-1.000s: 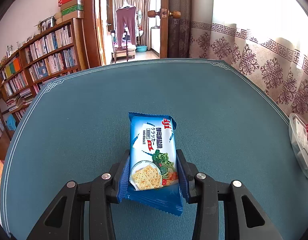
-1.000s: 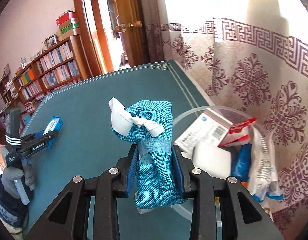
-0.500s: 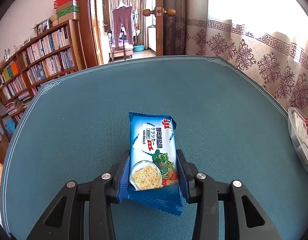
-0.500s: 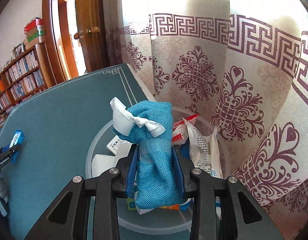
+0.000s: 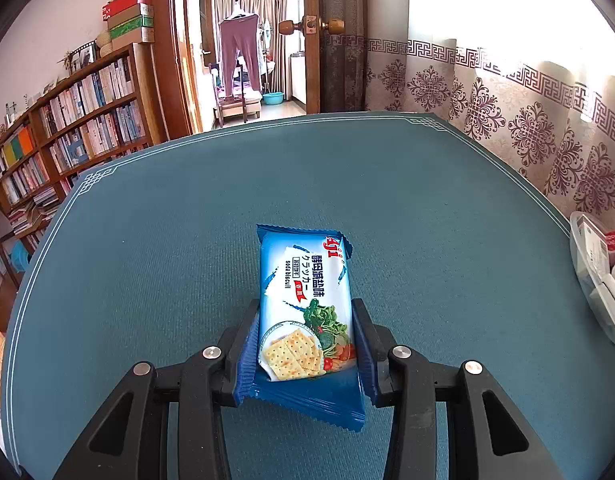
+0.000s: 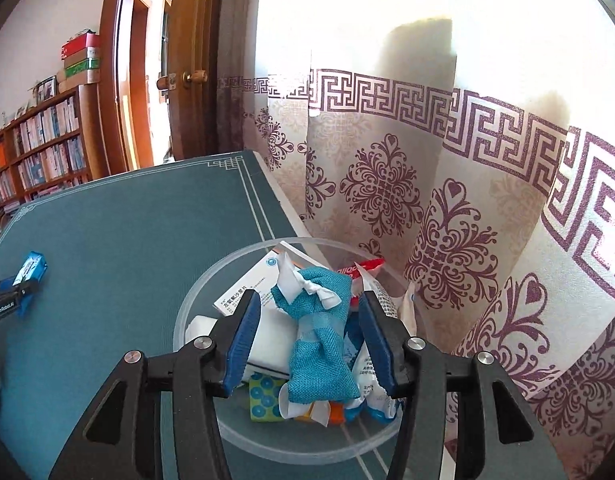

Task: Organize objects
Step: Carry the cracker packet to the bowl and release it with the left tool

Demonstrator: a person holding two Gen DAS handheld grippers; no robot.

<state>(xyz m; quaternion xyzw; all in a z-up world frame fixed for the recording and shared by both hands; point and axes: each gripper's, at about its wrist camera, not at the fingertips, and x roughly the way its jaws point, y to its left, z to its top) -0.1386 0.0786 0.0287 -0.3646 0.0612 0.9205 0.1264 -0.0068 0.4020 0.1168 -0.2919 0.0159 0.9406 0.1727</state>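
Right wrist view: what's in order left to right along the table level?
Cracker pack in the left claw → bare table → bin rim → teal pouch between the opening right claw pads → curtain.

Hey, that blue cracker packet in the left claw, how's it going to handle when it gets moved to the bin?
The cracker packet probably stays fairly stiff: it juts forward from the left claw without drooping. Its glossy wrapper looks slippery, so it might slide. The crackers inside are likely brittle; a hard squeeze could crack them.
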